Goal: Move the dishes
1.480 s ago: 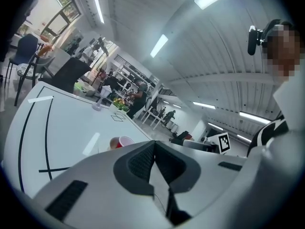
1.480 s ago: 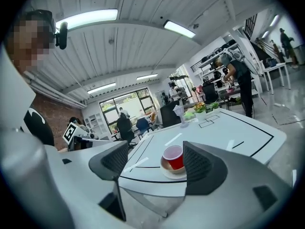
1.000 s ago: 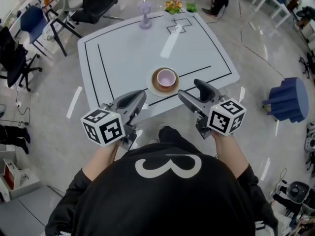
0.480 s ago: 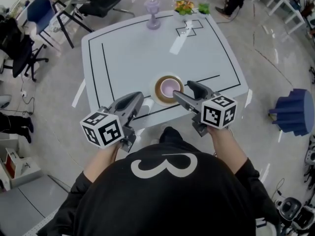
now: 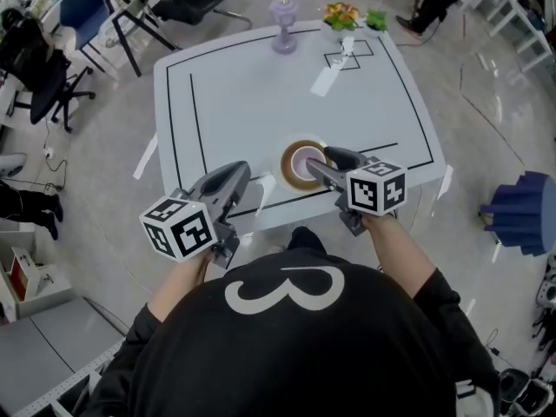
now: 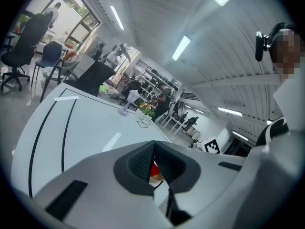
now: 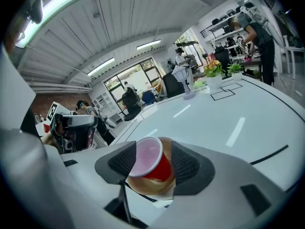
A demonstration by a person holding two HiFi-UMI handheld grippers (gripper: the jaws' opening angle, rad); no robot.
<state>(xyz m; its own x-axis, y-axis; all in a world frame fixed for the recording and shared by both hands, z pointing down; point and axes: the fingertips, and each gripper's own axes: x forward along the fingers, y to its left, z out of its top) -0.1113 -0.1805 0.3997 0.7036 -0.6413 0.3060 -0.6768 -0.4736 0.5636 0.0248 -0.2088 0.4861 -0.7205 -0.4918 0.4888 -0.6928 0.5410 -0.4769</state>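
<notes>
My right tongs (image 5: 320,158) have just been closing around the red cup (image 7: 152,160) on its plate (image 5: 291,175), without gripping it yet. My left tongs (image 5: 239,174), closed, hover at the plate's eight o'clock.

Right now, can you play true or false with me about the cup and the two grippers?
The red cup sits on a brown saucer. True.
The right gripper is far from the cup. False: the cup stands between its fingers, which have just been closing but do not clamp it yet.
The left gripper holds a dish. False: its fingers are together, with nothing between them.
A purple goblet stands at the far edge of the table. True.
</notes>
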